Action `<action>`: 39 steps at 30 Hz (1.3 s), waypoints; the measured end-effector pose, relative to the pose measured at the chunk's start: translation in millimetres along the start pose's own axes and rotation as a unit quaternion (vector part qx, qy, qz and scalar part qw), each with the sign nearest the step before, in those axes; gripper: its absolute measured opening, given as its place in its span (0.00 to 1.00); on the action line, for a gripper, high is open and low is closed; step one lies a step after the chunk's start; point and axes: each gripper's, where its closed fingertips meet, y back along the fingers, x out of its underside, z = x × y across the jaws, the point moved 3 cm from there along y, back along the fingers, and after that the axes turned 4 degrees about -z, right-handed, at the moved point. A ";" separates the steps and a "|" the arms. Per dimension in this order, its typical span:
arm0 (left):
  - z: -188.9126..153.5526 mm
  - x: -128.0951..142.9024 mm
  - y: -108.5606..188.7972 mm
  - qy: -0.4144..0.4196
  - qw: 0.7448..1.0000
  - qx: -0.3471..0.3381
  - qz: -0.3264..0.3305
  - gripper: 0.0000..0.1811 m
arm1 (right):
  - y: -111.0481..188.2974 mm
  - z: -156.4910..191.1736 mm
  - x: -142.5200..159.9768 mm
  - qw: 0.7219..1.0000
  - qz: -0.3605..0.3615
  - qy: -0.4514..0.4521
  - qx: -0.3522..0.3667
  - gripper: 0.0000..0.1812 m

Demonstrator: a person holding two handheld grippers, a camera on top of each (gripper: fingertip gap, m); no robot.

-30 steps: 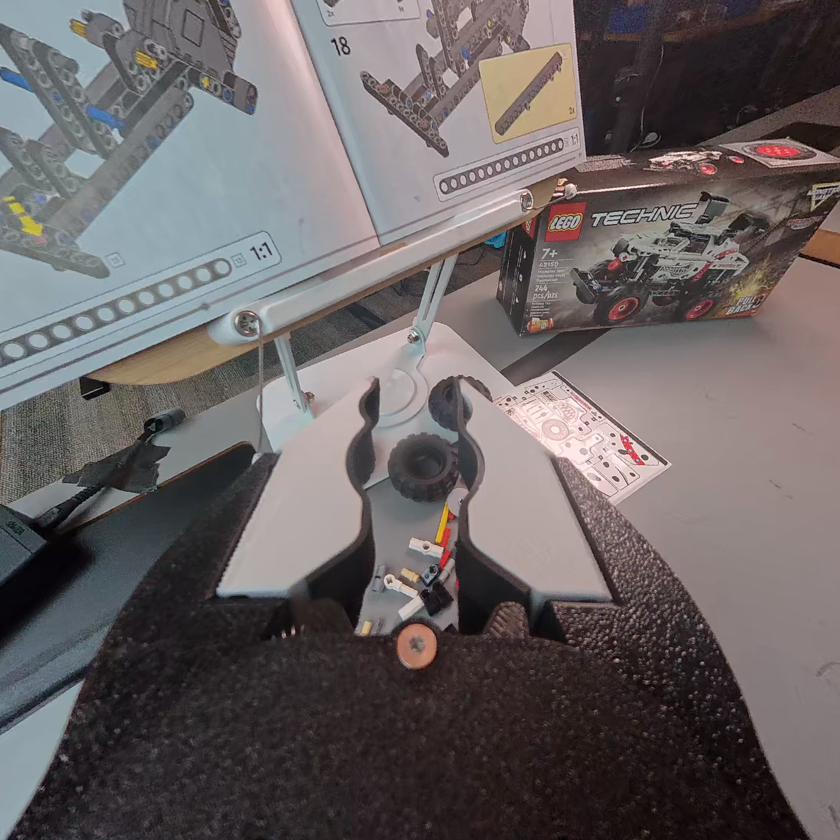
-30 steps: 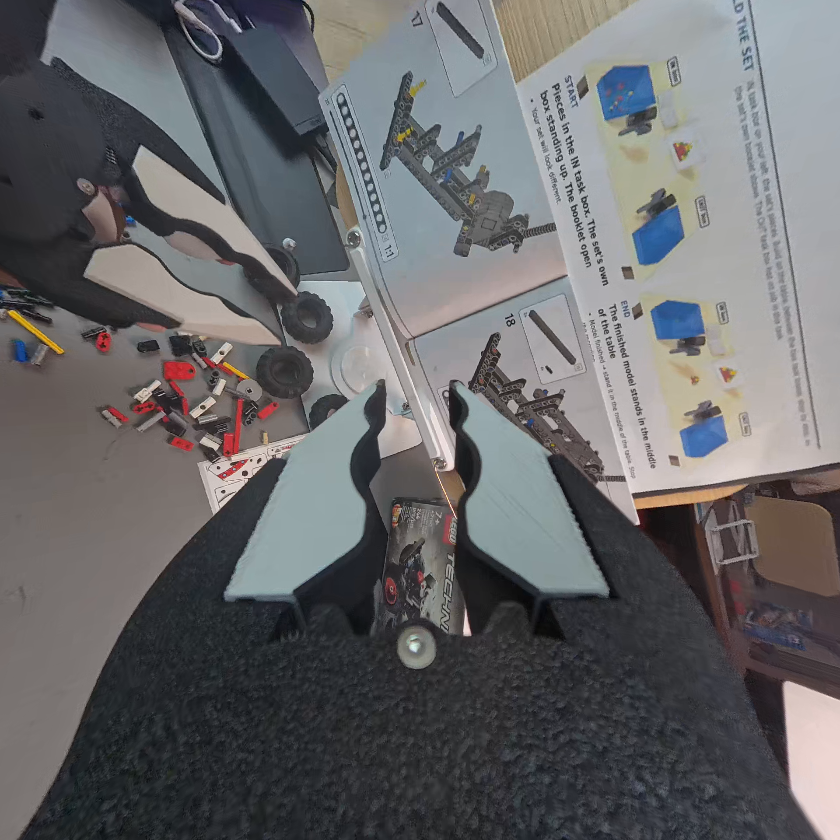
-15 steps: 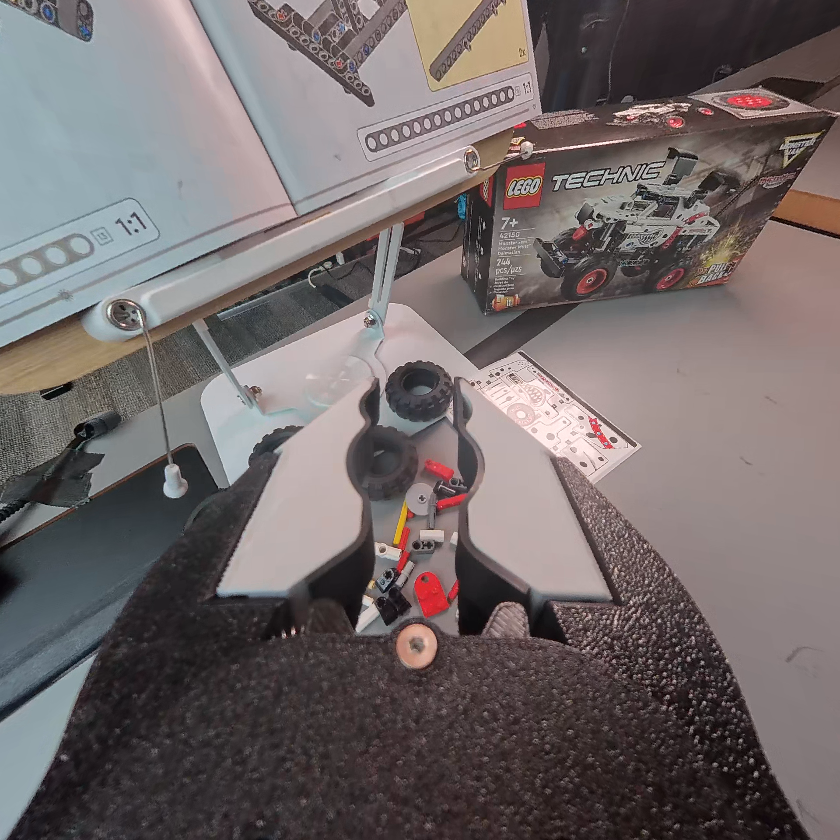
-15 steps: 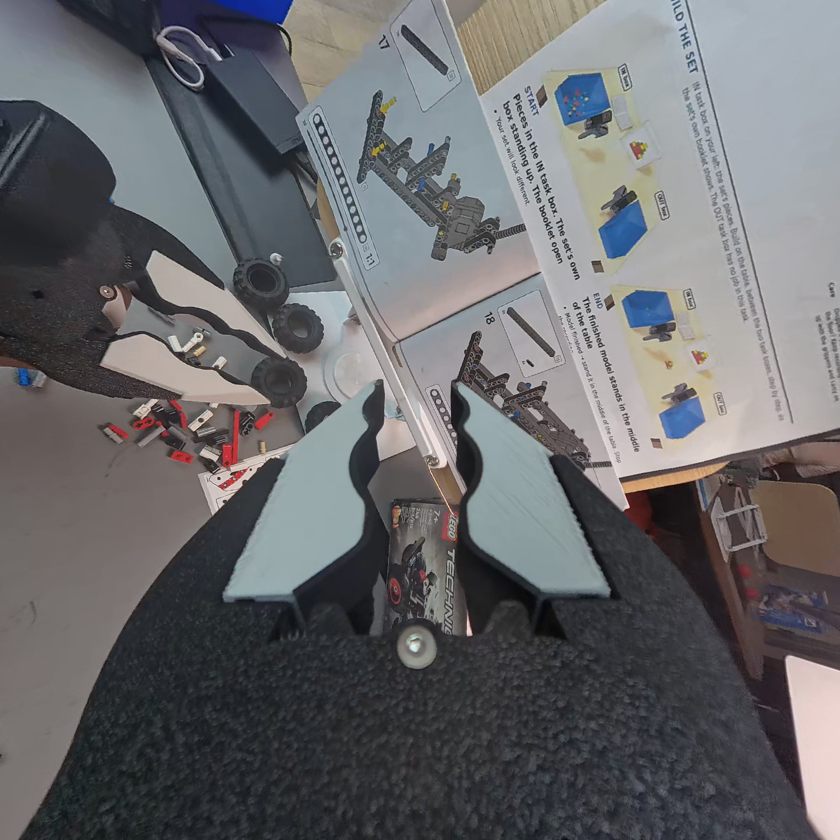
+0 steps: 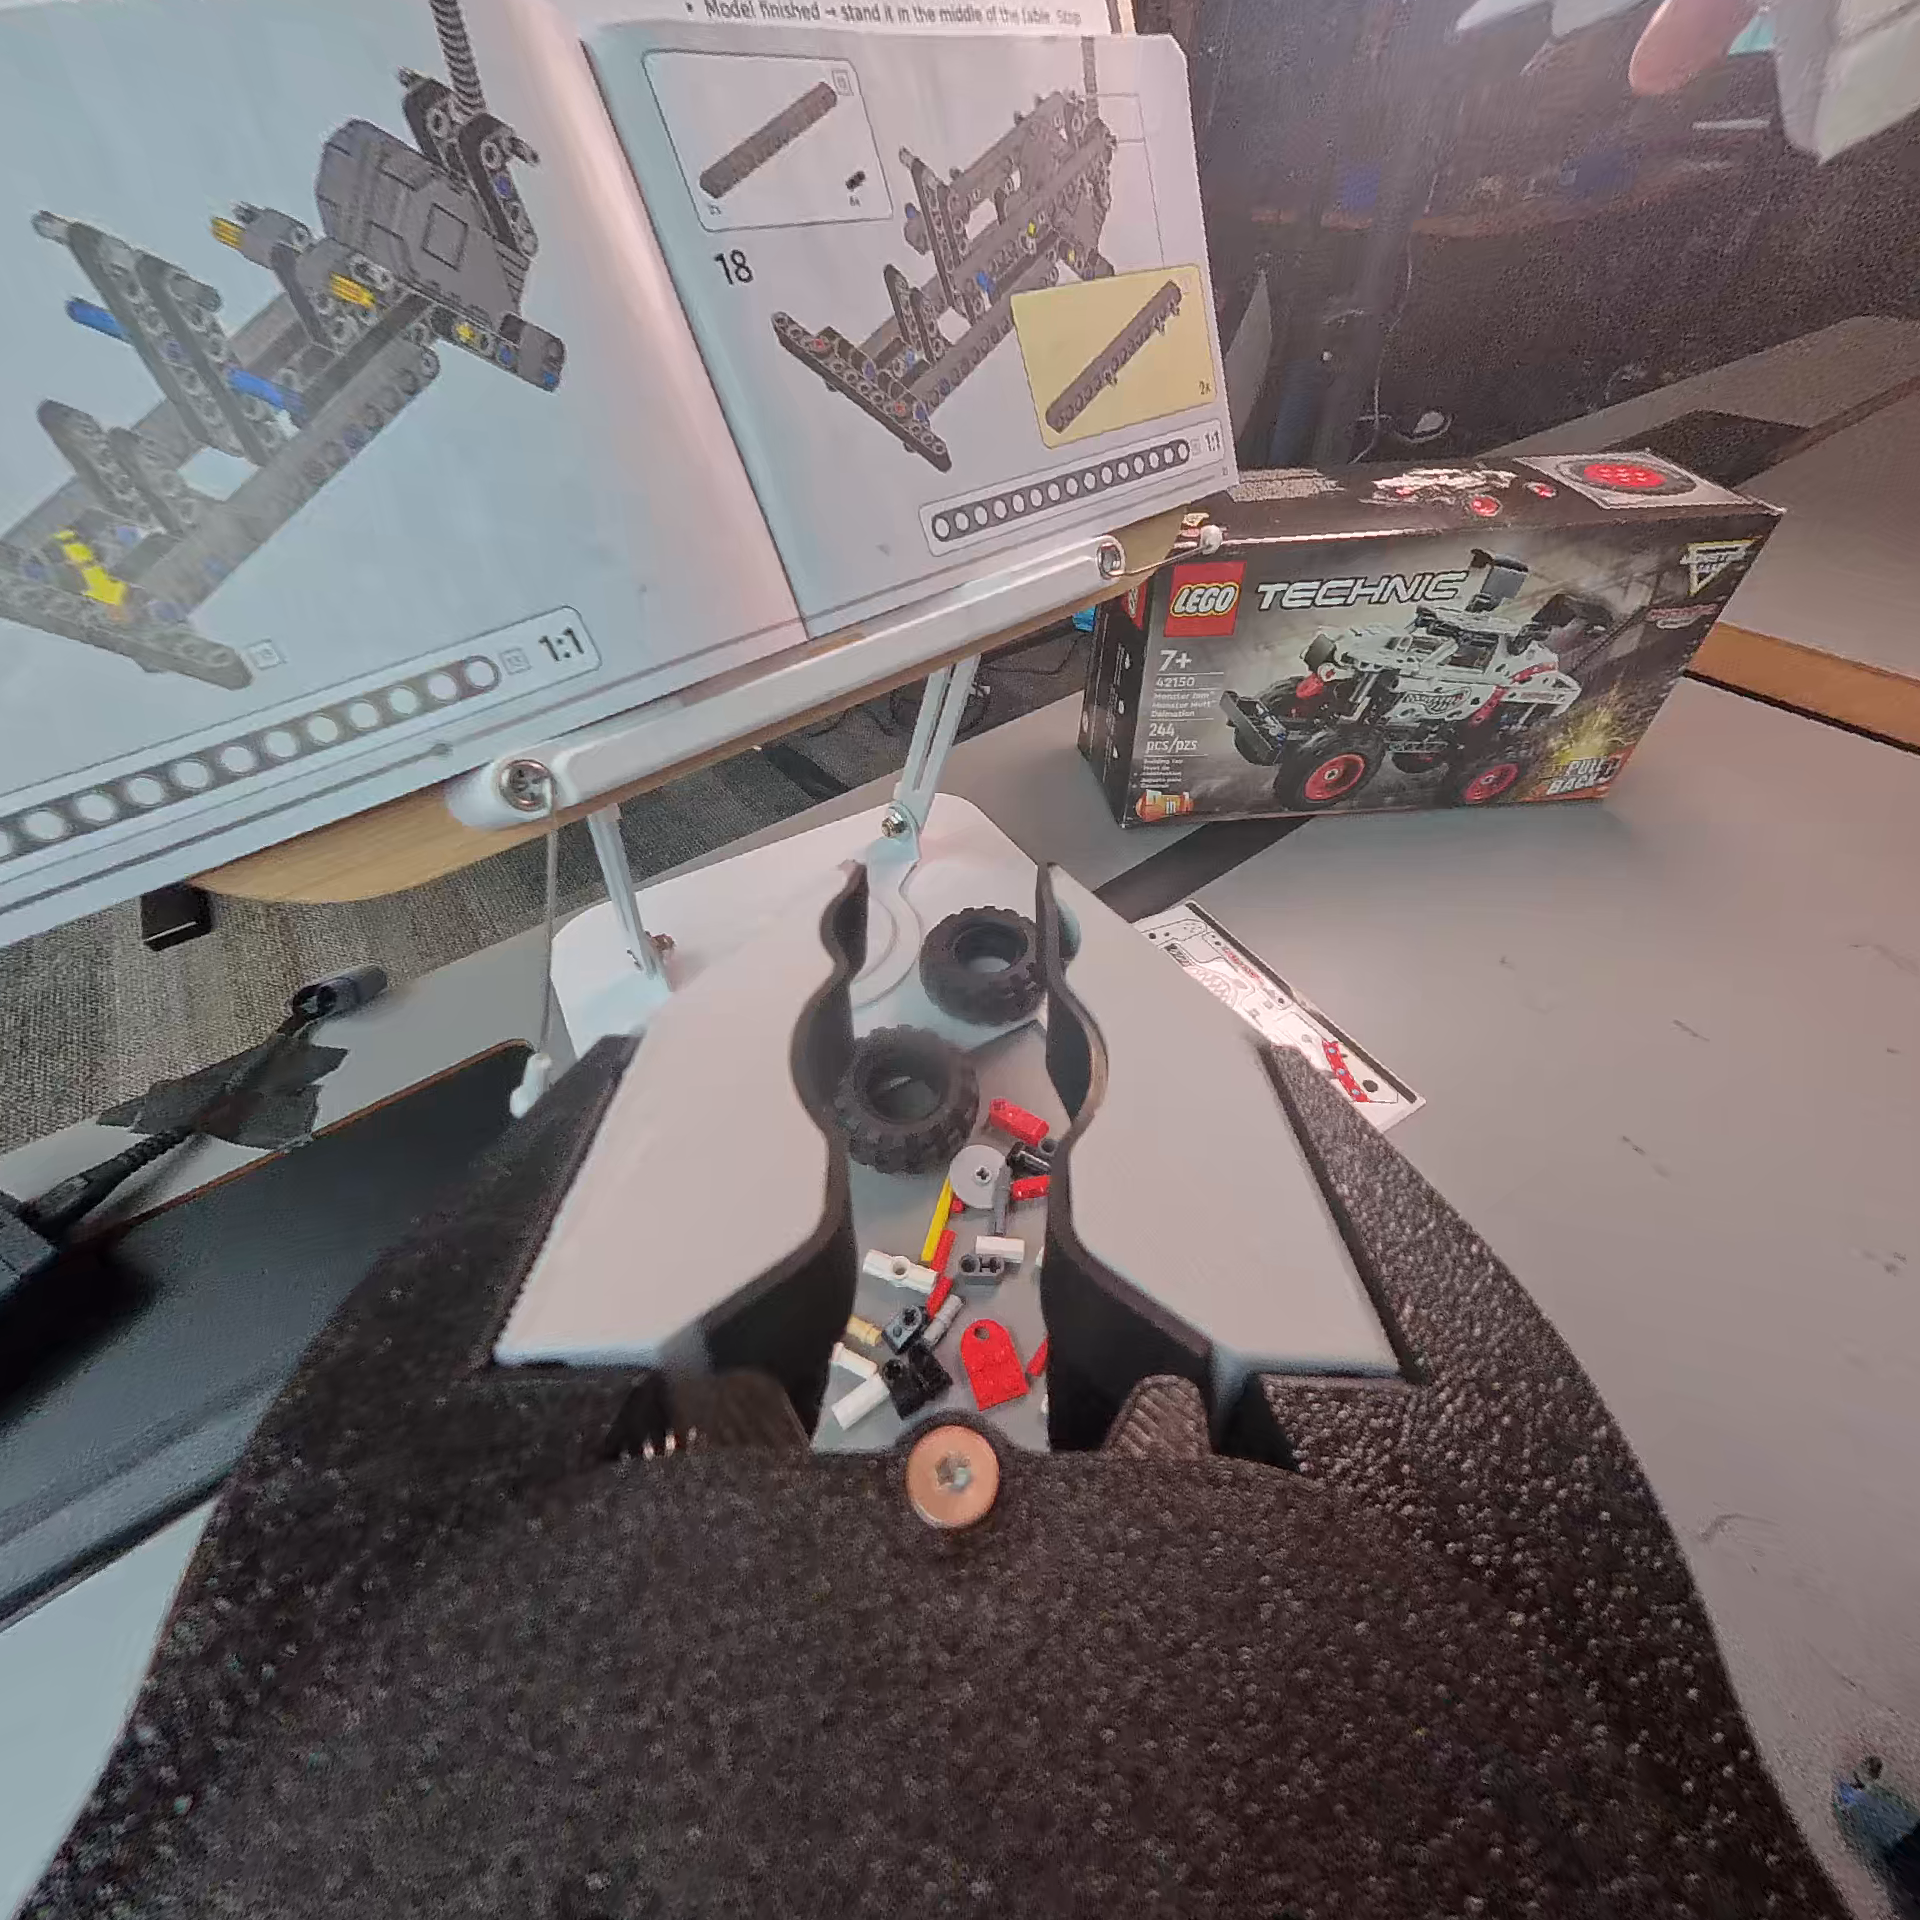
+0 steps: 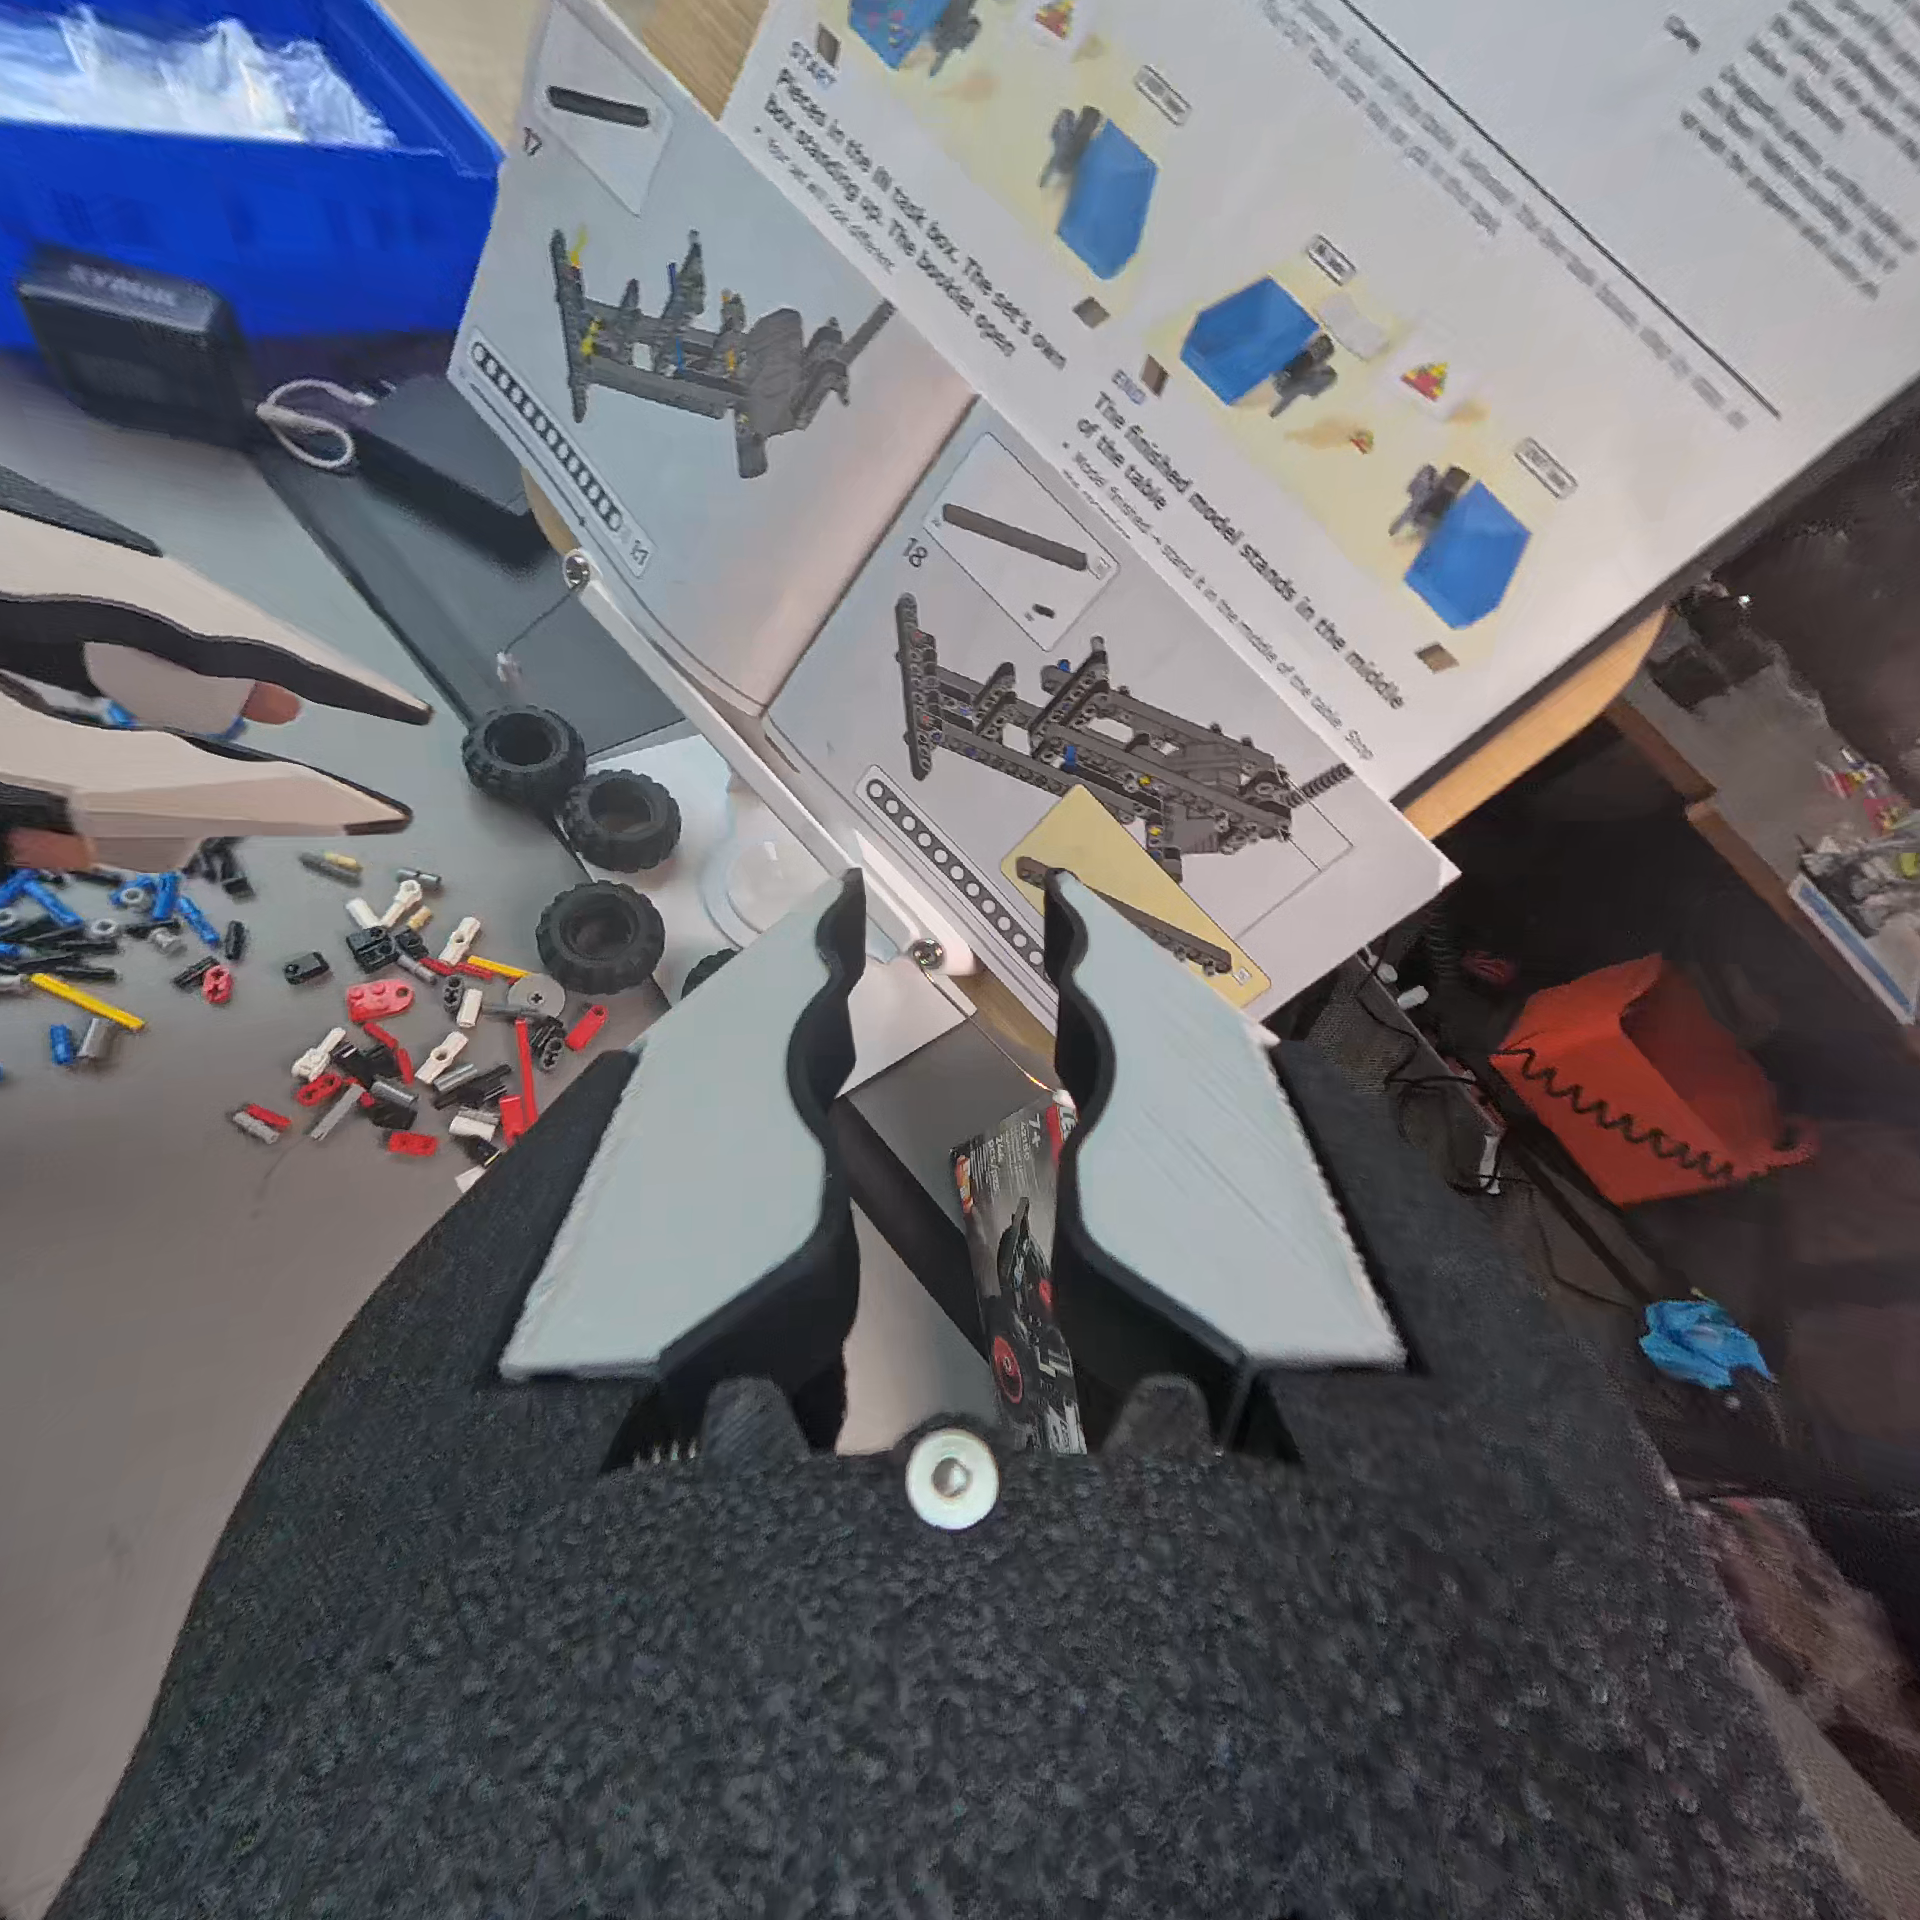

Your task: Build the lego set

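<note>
Lego pieces (image 6: 395, 1039), small and in red, black, white, blue and yellow, are scattered loose on the grey table (image 5: 1558, 1091), near the white base of the booklet stand (image 5: 727, 935). Black tyres (image 6: 603, 935) are seen at the edge of that base, two of them framed between the fingers in the left wrist view. The left gripper (image 5: 951, 894) is held above the pile, jaws parted and nothing grasped. The right gripper (image 6: 951, 894) is likewise released and empty, raised toward the open instruction booklet (image 6: 1039, 707) on the stand. The set's box (image 5: 1403, 665) is standing upright toward the table's far edge, a sticker sheet (image 5: 1268, 1018) lying flat before it. A blue bin (image 6: 239, 156) is noted beyond the pieces.
</note>
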 end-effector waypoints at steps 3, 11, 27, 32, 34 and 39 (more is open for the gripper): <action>9.8 -3.9 5.3 -0.003 1.000 -0.013 -0.010 0.18 | -5.9 -20.4 28.9 0.998 -0.026 -0.040 0.033 0.18; 31.8 -11.0 0.6 0.017 0.999 -0.025 -0.023 0.18 | -37.1 -46.3 63.6 0.987 -0.099 -0.060 0.113 0.19; 49.2 -23.4 0.0 -0.008 0.999 -0.028 -0.033 0.19 | -77.6 -88.7 46.0 0.967 -0.114 -0.044 0.225 0.35; 60.6 -18.8 2.6 -0.007 0.999 -0.034 -0.026 0.20 | -65.0 -85.8 40.7 0.957 -0.153 -0.022 0.244 0.20; 61.7 -16.8 2.5 -0.001 0.999 -0.033 -0.025 0.20 | -63.9 -79.9 39.1 0.960 -0.169 -0.017 0.221 0.14; 57.7 -16.6 0.9 -0.005 0.999 -0.030 -0.022 0.20 | -51.5 -84.6 35.7 0.948 -0.186 -0.002 0.259 0.32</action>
